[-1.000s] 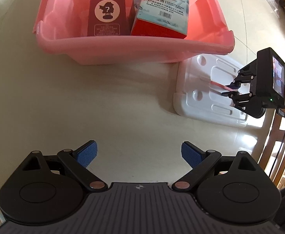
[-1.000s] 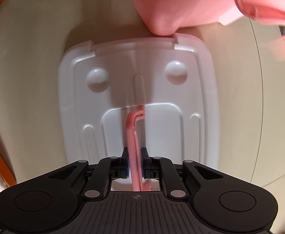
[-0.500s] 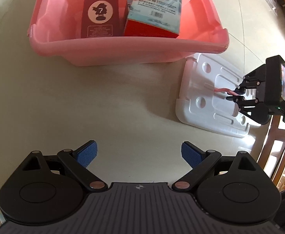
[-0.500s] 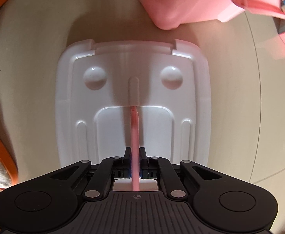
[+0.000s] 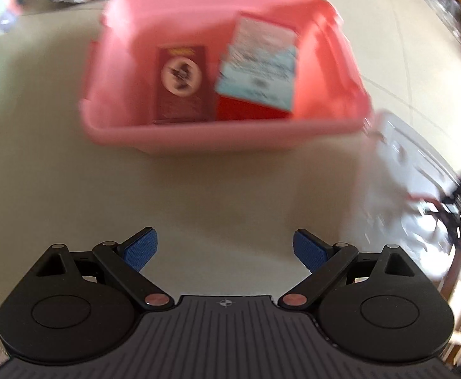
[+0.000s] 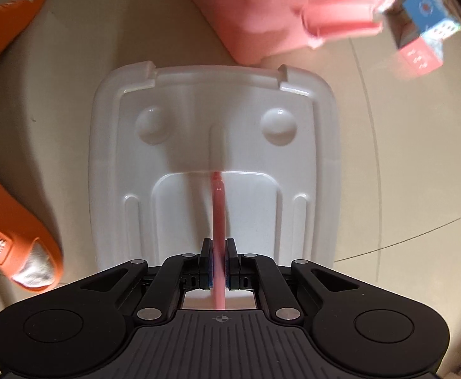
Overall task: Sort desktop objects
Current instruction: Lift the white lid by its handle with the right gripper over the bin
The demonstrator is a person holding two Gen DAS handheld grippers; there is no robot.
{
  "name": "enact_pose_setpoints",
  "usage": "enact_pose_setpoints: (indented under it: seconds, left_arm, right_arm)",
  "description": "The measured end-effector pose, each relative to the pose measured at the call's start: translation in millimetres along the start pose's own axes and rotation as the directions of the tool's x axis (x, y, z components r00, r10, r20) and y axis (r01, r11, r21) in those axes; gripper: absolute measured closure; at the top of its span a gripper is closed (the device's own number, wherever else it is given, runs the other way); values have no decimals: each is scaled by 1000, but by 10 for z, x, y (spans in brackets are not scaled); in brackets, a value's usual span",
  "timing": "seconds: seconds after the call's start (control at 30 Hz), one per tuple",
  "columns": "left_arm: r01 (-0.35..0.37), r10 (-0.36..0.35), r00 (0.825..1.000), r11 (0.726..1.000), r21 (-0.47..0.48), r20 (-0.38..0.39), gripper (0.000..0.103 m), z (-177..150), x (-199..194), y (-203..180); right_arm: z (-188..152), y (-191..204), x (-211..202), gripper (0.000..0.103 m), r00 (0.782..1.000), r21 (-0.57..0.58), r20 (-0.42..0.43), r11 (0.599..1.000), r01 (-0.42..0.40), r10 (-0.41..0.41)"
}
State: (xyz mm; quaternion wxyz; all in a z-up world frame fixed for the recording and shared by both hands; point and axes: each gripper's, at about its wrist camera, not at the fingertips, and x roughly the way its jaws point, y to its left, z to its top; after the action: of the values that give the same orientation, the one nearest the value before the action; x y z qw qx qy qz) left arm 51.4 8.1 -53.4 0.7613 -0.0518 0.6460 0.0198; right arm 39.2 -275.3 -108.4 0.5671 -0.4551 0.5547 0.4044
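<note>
My right claw is clamped on a thin pink strip, edge-on between the pads, its tip pointing forward over the white lid. I cannot tell exactly what the strip is. The lid lies flat on the floor, its far edge just beside the near corner of the pink bin. My left claw hangs wide open and empty over bare floor in front of the bin's near wall.

The bin holds a dark red box on the left and a larger red and blue box leaning on the right. I judge the step to be carrying the strip into that bin.

To do it well, I keep the squeeze firm, since so thin a piece could pivot or slip. I should lift the tip clear of the bin's rim before moving across, then let go over the gap near the boxes. The left view is blurred, so I keep that claw out of the right one's path.
</note>
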Motion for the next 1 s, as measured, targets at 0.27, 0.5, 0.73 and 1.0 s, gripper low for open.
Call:
enact_pose_setpoints:
  seconds: [0.27, 0.5, 0.73, 1.0]
  left_arm:
    - [-15, 19, 998, 997, -69, 57, 8, 136, -182, 141]
    - [3, 2, 999, 993, -118, 44, 8, 123, -216, 346]
    - [27, -22, 999, 989, -148, 35, 8, 92, -238, 537]
    - [38, -34, 999, 983, -178, 25, 8, 181, -173, 845]
  right_arm:
    - [-93, 161, -463, 98, 998, -67, 20, 996, 62, -61]
    - [432, 125, -937, 98, 994, -122, 35, 986, 111, -107]
    - [1095, -9, -1065, 98, 988, -232, 67, 961, 149, -137]
    - [2007, -187, -962, 98, 985, -355, 100, 919, 171, -144]
